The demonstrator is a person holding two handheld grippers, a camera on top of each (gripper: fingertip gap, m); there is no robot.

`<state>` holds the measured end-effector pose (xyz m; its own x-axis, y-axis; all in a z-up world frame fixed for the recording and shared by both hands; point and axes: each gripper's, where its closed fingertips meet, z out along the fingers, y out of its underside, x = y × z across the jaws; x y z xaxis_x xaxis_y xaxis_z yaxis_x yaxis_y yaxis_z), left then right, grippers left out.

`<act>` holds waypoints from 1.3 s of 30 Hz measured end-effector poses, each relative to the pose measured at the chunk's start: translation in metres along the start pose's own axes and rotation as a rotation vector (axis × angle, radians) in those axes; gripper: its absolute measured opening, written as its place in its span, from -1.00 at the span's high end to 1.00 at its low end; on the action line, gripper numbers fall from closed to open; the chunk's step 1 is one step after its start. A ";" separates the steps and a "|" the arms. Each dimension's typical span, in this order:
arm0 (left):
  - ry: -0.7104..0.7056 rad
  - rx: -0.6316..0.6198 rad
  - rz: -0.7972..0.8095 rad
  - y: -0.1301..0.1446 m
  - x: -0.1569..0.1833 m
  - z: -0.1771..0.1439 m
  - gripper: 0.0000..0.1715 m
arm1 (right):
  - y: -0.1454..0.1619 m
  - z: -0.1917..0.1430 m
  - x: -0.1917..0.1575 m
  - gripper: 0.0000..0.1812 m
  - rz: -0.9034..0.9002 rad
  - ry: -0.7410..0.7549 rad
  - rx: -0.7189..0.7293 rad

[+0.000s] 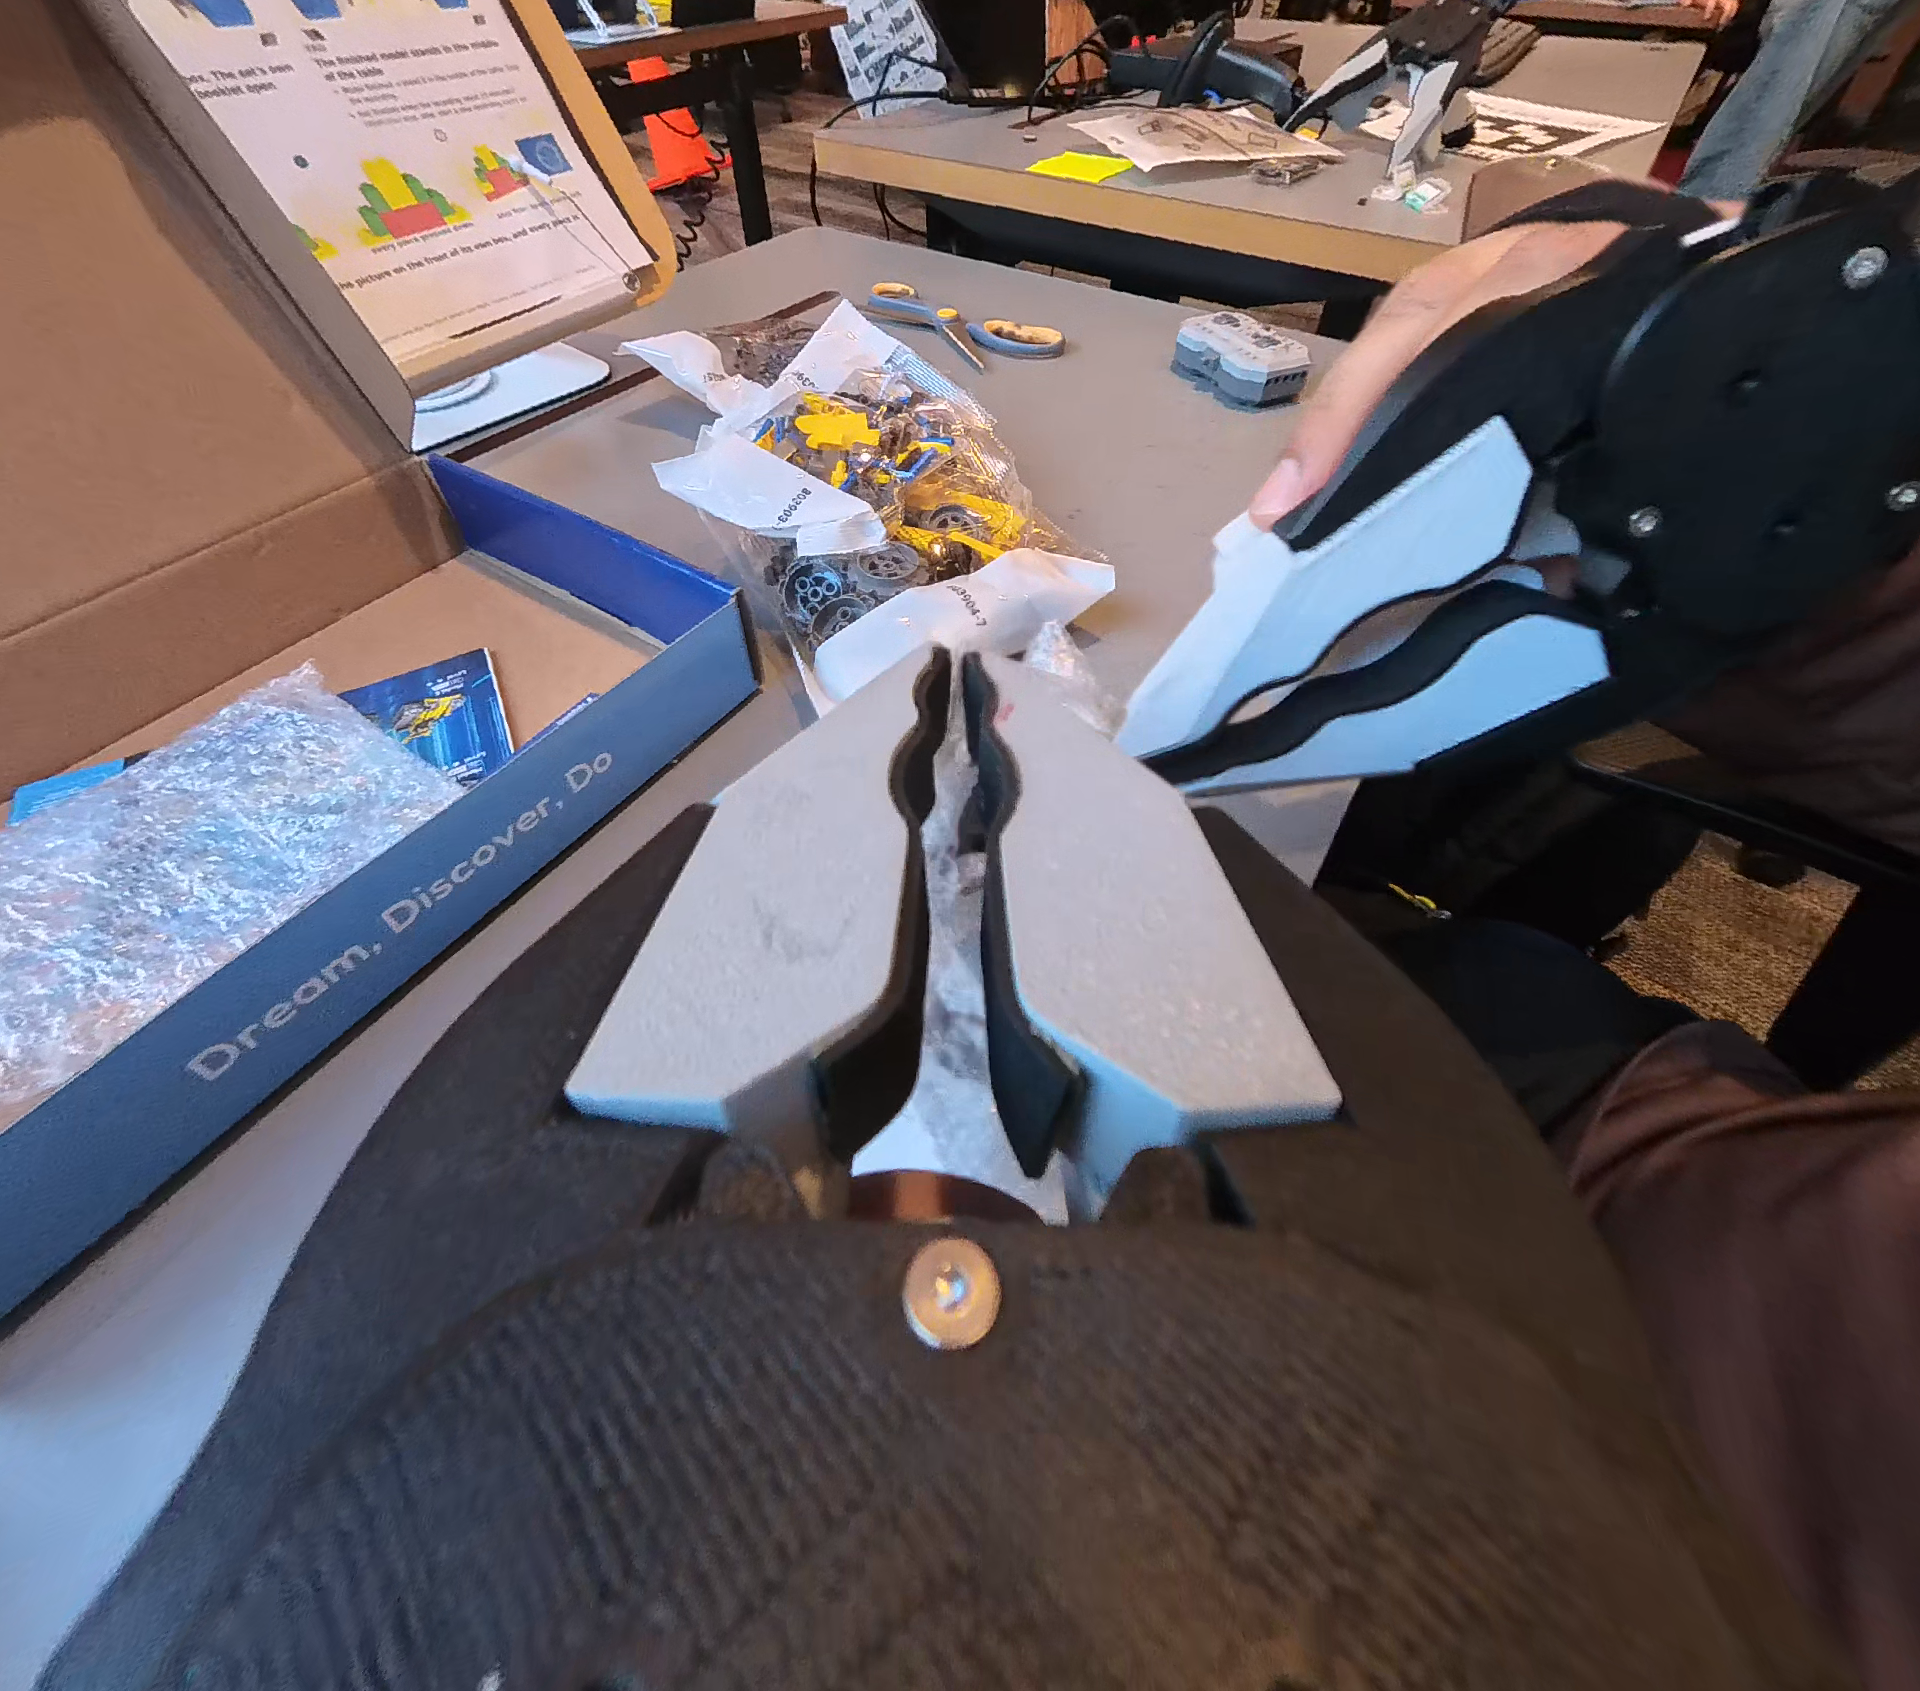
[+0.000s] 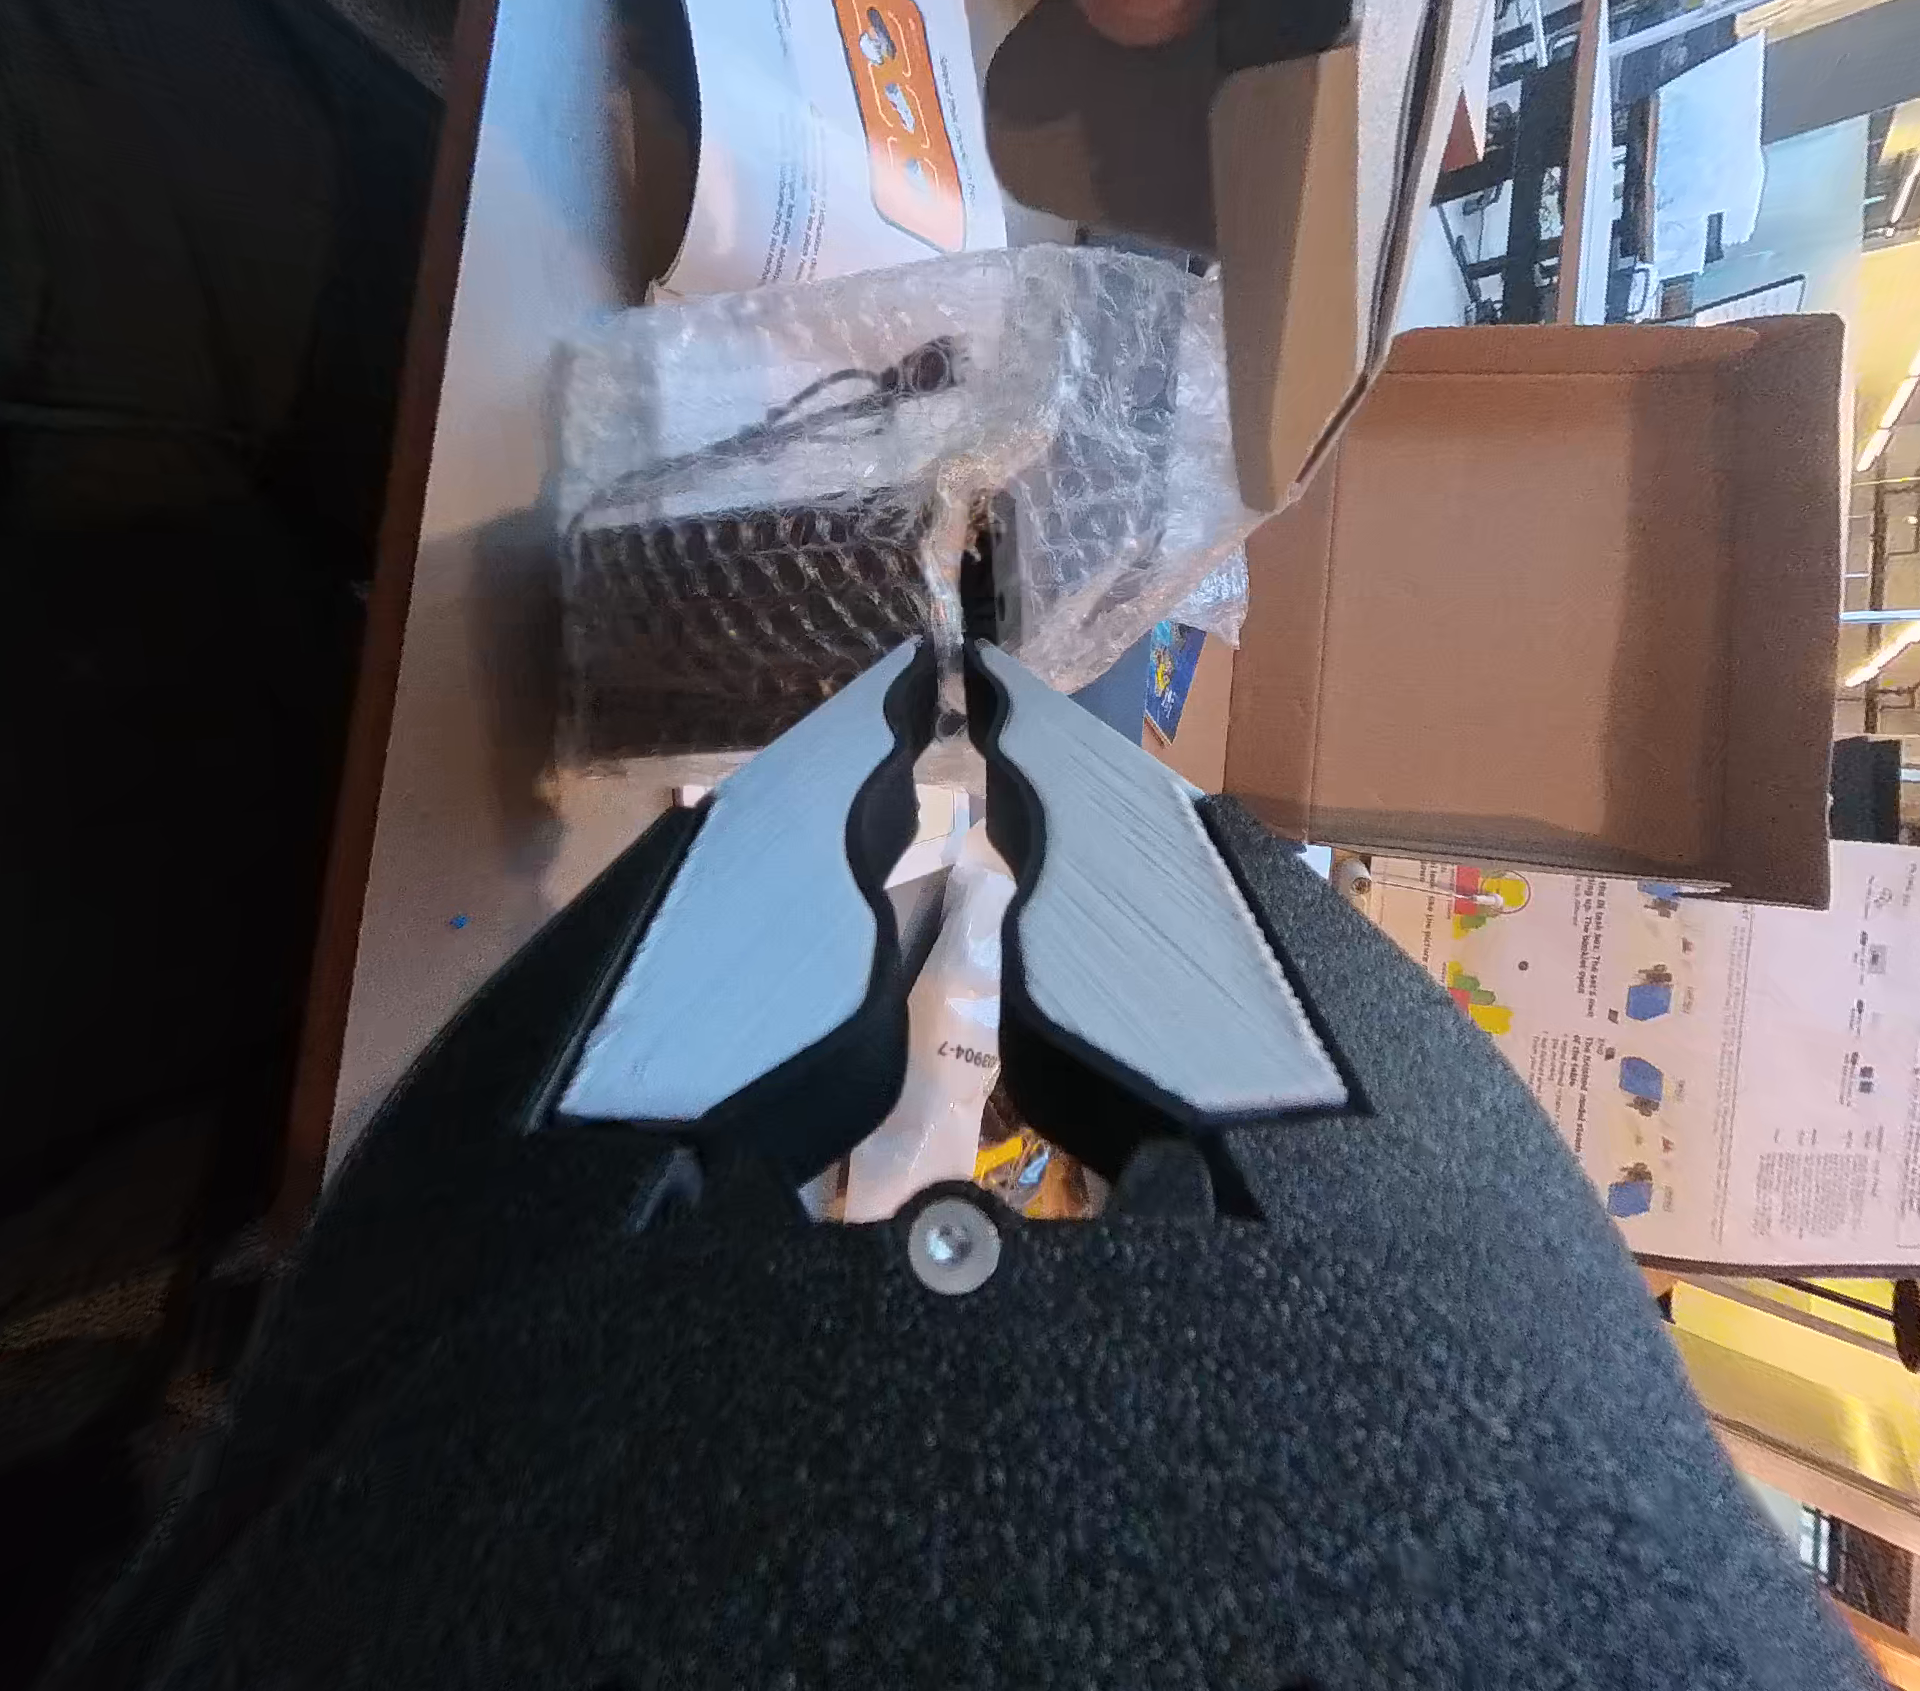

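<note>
My right gripper is shut on the edge of a bubble-wrap packet that holds a black ribbed part and a thin black cable. The packet hangs above the grey table. My left gripper is also closed, with clear wrap showing between its fingers. In the left wrist view the right gripper, held by a hand, has its tips right beside the left fingertips. In the right wrist view the left gripper meets the packet's far edge under a hand.
An open blue box at the left holds bubble wrap and booklets. Clear bags of toy parts, scissors and a grey block lie on the table. An instruction sheet stands propped behind the box. The gap from one gripper's tips to the other's is roughly 6 cm.
</note>
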<state>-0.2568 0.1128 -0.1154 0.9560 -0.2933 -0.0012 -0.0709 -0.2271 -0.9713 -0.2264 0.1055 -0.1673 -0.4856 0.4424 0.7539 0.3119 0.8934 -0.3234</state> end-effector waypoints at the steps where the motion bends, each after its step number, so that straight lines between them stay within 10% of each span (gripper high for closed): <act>1: 0.001 -0.002 -0.008 0.000 -0.001 -0.001 1.00 | 0.001 0.000 -0.002 0.96 -0.004 -0.008 -0.004; 8: -0.037 0.141 -0.075 -0.033 -0.027 -0.041 1.00 | 0.003 0.003 -0.007 0.97 -0.022 -0.026 -0.018; 13: -0.040 -0.029 0.078 -0.015 -0.015 -0.039 0.57 | -0.004 0.005 -0.009 0.98 -0.051 -0.021 0.003; 23: -0.077 -0.255 0.494 0.027 0.010 -0.010 0.51 | -0.021 -0.001 -0.014 0.99 -0.162 0.010 0.025; 39: 0.061 -0.260 0.479 0.044 0.018 -0.005 1.00 | -0.046 -0.010 -0.025 0.98 -0.242 -0.005 0.077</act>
<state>-0.2439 0.0924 -0.1566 0.7819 -0.4715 -0.4078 -0.5696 -0.2745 -0.7747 -0.2209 0.0524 -0.1654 -0.5428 0.2150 0.8119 0.1231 0.9766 -0.1763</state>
